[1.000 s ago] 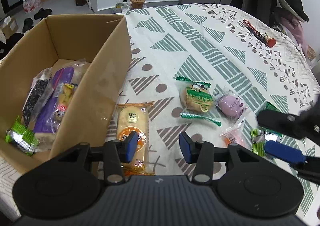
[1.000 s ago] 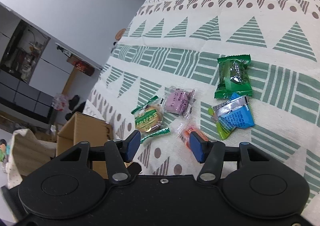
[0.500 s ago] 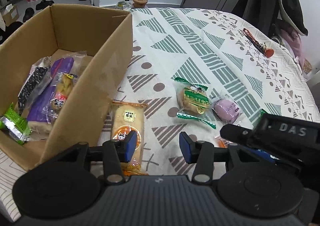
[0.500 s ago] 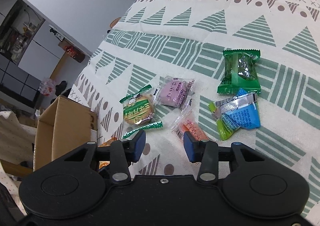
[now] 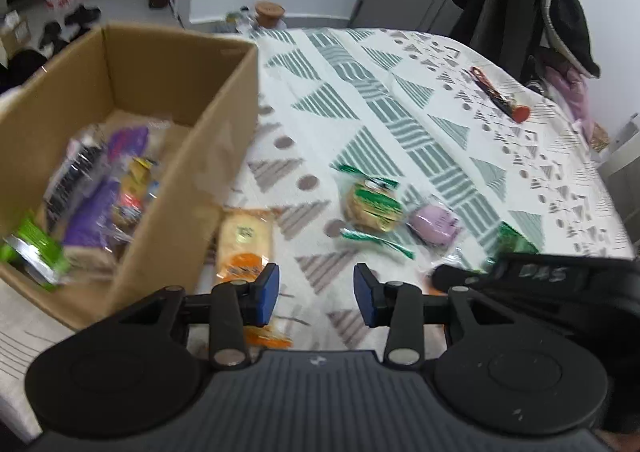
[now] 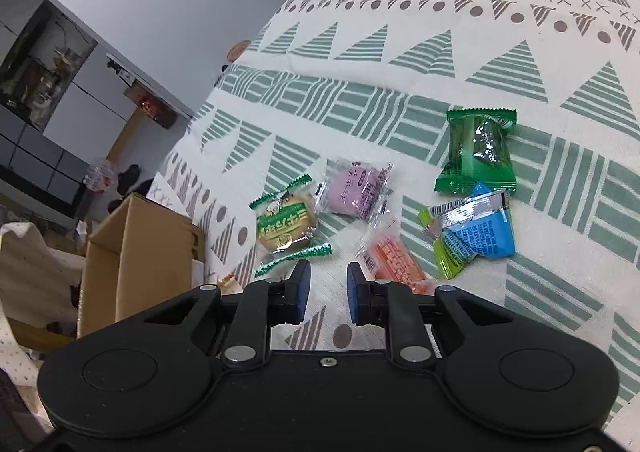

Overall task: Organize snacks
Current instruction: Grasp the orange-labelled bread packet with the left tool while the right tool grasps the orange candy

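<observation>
1. Patterned green-and-cream tablecloth [image 6: 400,64] carried loose snacks; brown cardboard box [image 6: 136,248] sat far left.
2. Right gripper [image 6: 323,288] parted, empty; orange clear-wrapped wafer packet [image 6: 394,262] lay just right of its tips, long axis diagonal.
3. Left gripper [image 5: 316,294] parted, empty, farther off.

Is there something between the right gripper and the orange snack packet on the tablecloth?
Nothing visible. The right gripper is open and holds nothing, and the orange snack packet lies flat just beyond its right finger. Only bare patterned tablecloth lies between the fingers. The blue foil packet lies close beside it, further right.
</observation>
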Demonstrator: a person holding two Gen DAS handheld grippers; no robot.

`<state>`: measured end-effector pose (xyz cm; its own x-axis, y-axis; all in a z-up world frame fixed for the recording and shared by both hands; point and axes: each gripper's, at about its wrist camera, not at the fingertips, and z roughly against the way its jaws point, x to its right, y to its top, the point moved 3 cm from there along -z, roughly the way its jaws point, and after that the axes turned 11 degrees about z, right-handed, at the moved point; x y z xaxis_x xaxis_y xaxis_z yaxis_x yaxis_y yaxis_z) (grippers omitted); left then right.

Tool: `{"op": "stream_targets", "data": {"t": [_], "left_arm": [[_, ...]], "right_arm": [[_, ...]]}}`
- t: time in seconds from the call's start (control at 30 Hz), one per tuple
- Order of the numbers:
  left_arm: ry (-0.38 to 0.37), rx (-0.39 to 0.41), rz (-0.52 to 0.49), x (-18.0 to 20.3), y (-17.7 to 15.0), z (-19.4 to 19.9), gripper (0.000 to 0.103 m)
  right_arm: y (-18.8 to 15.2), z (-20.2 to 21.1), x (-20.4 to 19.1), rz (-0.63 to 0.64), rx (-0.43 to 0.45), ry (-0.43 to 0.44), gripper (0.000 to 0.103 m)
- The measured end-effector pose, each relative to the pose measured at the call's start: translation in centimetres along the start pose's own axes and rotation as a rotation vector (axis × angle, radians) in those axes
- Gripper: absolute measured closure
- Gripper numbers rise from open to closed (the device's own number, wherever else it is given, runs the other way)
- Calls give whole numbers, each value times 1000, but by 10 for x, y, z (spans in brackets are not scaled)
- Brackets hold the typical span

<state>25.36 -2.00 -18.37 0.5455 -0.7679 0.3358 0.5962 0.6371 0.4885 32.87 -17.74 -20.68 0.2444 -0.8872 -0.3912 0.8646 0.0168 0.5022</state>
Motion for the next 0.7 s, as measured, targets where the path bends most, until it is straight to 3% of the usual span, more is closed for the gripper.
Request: {"op": "stream_targets", "data": {"t": [0.23, 0.37, 0.63, 0.7], "left_arm": [[57, 26, 4, -13, 7, -2, 63], [69, 3, 19, -19, 9, -6, 60], [96, -15, -10, -15, 3, -21, 56], [95, -50, 18, -18, 2, -27, 56]], "right_arm": [[8, 7, 24, -84, 39, -23, 67], [8, 3, 27, -86, 36, -29, 54], [6, -13, 24, -28, 14, -57, 52], [3, -19, 18, 10, -6, -64, 54]]}}
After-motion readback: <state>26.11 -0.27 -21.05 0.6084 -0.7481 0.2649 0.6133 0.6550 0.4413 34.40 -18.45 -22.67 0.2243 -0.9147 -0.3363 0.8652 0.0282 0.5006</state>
